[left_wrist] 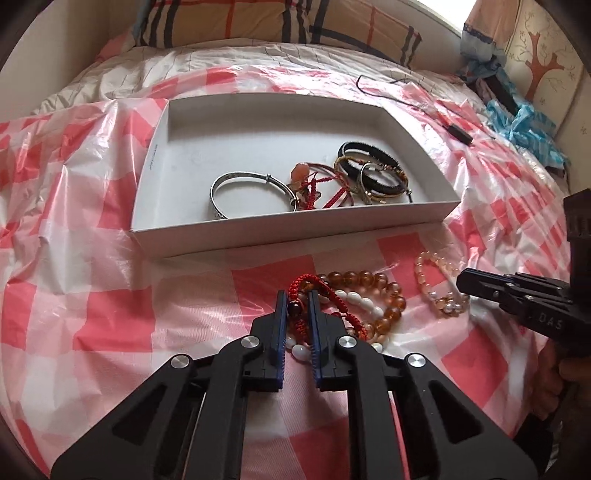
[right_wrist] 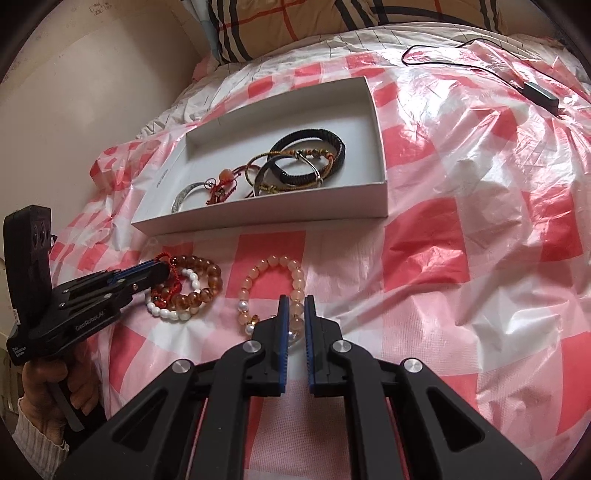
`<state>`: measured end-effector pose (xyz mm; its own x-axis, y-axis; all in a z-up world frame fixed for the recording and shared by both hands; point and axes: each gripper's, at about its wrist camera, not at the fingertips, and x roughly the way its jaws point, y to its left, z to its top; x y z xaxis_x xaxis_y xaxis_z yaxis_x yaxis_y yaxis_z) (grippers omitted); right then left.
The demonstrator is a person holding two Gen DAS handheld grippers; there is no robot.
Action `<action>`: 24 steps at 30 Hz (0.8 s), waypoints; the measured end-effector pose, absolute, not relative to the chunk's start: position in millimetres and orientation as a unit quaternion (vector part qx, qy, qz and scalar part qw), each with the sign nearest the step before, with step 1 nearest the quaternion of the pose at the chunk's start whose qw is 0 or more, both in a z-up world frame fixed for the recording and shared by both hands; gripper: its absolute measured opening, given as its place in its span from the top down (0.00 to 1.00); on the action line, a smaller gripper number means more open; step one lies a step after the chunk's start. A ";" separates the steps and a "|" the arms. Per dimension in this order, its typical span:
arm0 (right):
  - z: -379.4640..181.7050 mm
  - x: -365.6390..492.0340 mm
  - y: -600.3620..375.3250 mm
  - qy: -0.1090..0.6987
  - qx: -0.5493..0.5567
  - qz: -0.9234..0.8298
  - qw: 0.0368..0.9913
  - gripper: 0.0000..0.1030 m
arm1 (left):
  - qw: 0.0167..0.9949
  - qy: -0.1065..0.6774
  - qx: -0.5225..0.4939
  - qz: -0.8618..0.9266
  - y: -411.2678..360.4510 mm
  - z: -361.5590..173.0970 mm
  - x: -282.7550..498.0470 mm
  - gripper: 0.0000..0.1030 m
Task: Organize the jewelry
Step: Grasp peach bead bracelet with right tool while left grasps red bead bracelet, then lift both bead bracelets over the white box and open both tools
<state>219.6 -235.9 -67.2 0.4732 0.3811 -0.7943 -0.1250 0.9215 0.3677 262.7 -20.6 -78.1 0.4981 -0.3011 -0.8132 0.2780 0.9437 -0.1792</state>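
Note:
A white box [left_wrist: 177, 240] [right_wrist: 376, 122] on the bed holds a silver bangle [left_wrist: 221, 184], red cord bracelets [left_wrist: 317, 184] and black bands [left_wrist: 373, 166] [right_wrist: 314, 155]. In front of it lie an amber bead bracelet [left_wrist: 391, 299] [right_wrist: 207, 284], a white bead bracelet [left_wrist: 362, 299] [right_wrist: 173, 314], a red cord bracelet [left_wrist: 306, 284] and a pale pink bead bracelet [left_wrist: 439, 291] [right_wrist: 273, 280]. My left gripper [left_wrist: 297, 295] [right_wrist: 162, 271] is shut on the red cord bracelet. My right gripper [right_wrist: 295, 299] [left_wrist: 461, 280] is closed around the pink bracelet's near side.
A red-and-white checked plastic sheet [left_wrist: 110, 295] [right_wrist: 480, 221] covers the bed. A black cable with a small box [left_wrist: 458, 131] [right_wrist: 539, 92] lies behind the white box. Plaid pillows [left_wrist: 258, 18] are at the back, blue cloth [left_wrist: 528, 122] at the right.

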 end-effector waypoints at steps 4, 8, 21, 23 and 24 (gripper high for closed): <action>-57.4 214.3 -239.3 0.476 0.138 0.148 0.856 0.92 | 0.873 0.454 -0.039 -0.175 -11.7 -66.9 257.8 0.90; -47.1 212.0 -242.6 0.464 0.150 0.152 0.860 0.92 | 0.877 0.456 -0.020 -0.151 -12.1 -69.2 257.8 0.90; -32.3 209.6 -236.1 0.449 0.157 0.171 0.863 0.92 | 0.870 0.474 -0.026 -0.133 -1.7 -78.0 263.8 0.90; -33.0 210.1 -234.9 0.449 0.157 0.173 0.862 0.92 | 0.870 0.475 -0.033 -0.127 1.3 -78.3 265.8 0.88; -33.6 210.5 -234.5 0.450 0.156 0.173 0.862 0.92 | 0.870 0.476 -0.035 -0.125 1.1 -79.3 267.2 0.83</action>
